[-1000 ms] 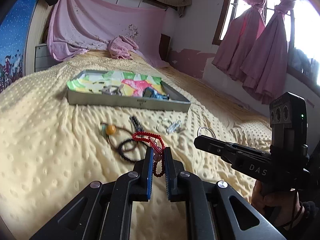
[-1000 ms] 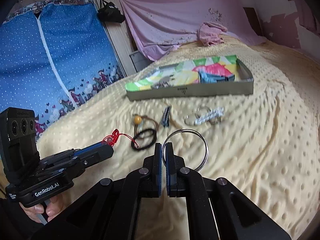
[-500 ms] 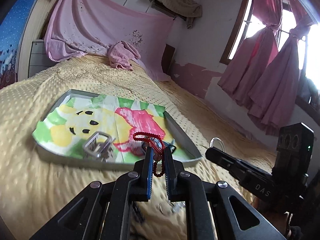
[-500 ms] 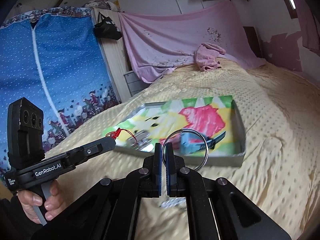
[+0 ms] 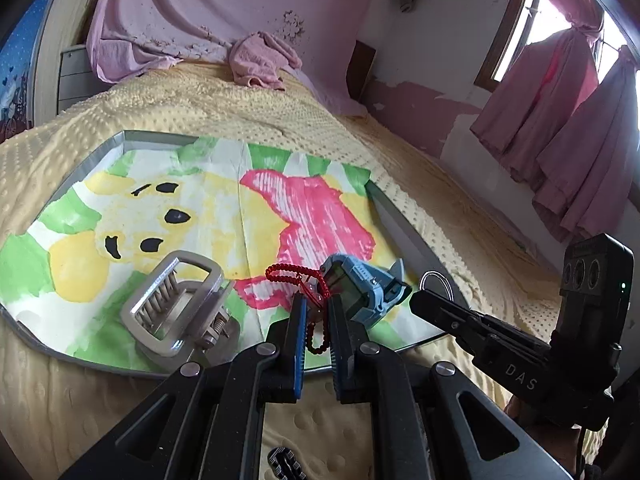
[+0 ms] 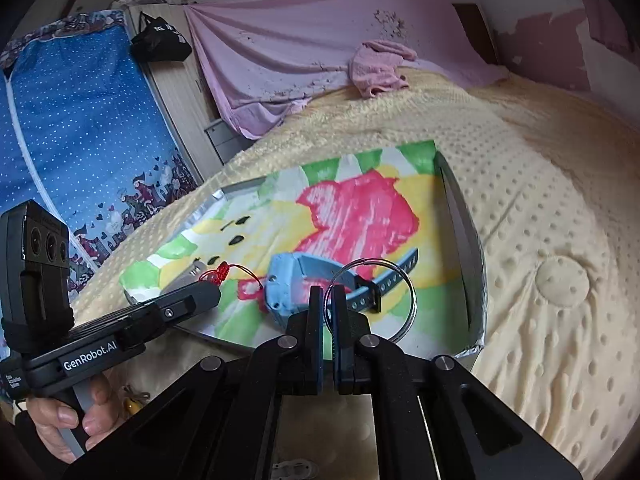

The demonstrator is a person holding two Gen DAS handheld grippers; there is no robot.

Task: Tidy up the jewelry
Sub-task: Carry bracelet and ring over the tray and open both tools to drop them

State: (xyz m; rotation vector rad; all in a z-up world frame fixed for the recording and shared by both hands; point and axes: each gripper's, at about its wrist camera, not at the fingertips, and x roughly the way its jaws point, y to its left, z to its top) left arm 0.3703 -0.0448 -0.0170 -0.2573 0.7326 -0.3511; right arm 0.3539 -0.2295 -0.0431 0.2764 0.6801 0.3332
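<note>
Gripping a red beaded cord (image 5: 298,276) between nearly closed pads, the left tongs (image 5: 317,308) hover over the near edge of the tray (image 5: 404,236); the cord's loop stands above the tips and its tail dangles between the fingers. The right tongs (image 6: 328,300), squeezed almost fully together, pinch a thin silver ring (image 6: 400,304) that sticks out toward 3 o'clock over the tray's near right part. Already lying on the tray's colourful liner are a blue watch (image 6: 288,288) and, at 9 o'clock from the left tongs, a grey hair clip (image 5: 176,304). Both carried pieces are not yet set down, and a few small items (image 6: 294,470) remain on the yellow bedspread (image 6: 552,240) below the tongs, so roughly half seems left.
</note>
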